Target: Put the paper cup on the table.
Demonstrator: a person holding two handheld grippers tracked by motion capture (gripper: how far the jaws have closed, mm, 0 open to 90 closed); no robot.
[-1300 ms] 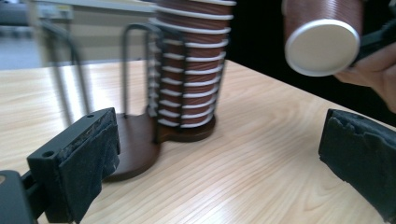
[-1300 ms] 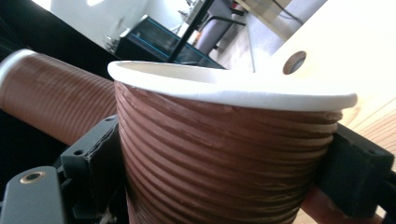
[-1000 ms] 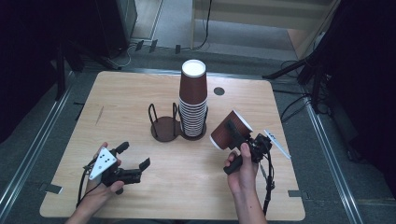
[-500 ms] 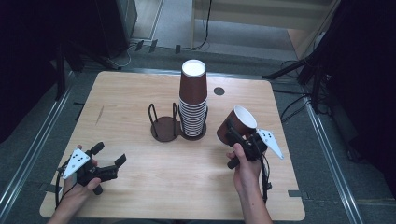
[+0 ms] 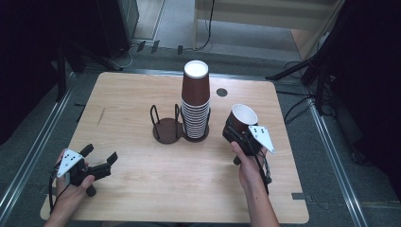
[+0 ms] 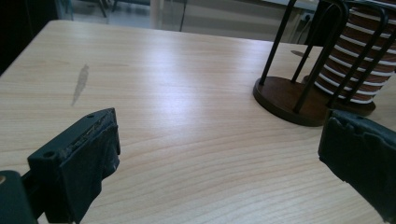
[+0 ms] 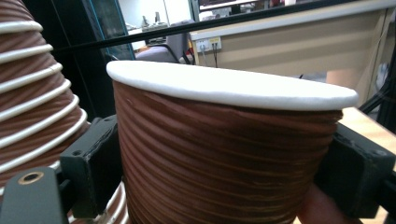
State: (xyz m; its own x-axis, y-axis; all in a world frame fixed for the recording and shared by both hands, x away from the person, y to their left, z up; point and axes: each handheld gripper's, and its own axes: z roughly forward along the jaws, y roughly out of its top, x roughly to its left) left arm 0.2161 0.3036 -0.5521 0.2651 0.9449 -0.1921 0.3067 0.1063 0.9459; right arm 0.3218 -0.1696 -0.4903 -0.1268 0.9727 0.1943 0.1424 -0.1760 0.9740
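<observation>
A: Where's the cup?
B: Brown paper cup is in the right gripper, mouth up and a bit tilted, held off the bench just right of the cup stack. In the right gripper view the jaws press its ribbed wall from both sides, below the white rim.

A: Left one?
B: Left gripper sits low at the near-left corner of the bench, jaws spread wide w/ nothing btwn them. The wire cup holder is well ahead of it.

A: How'll the cup handle?
B: Light and thin-walled, I'd say, so it prob crushes or goes oval if squeezed hard. Ribs should give decent grip, not slippery. Best hold looks like mid-wall or just under the rolled rim, where it's stiffest. Stack looks top-heavy, so bumping it's a risk.
</observation>
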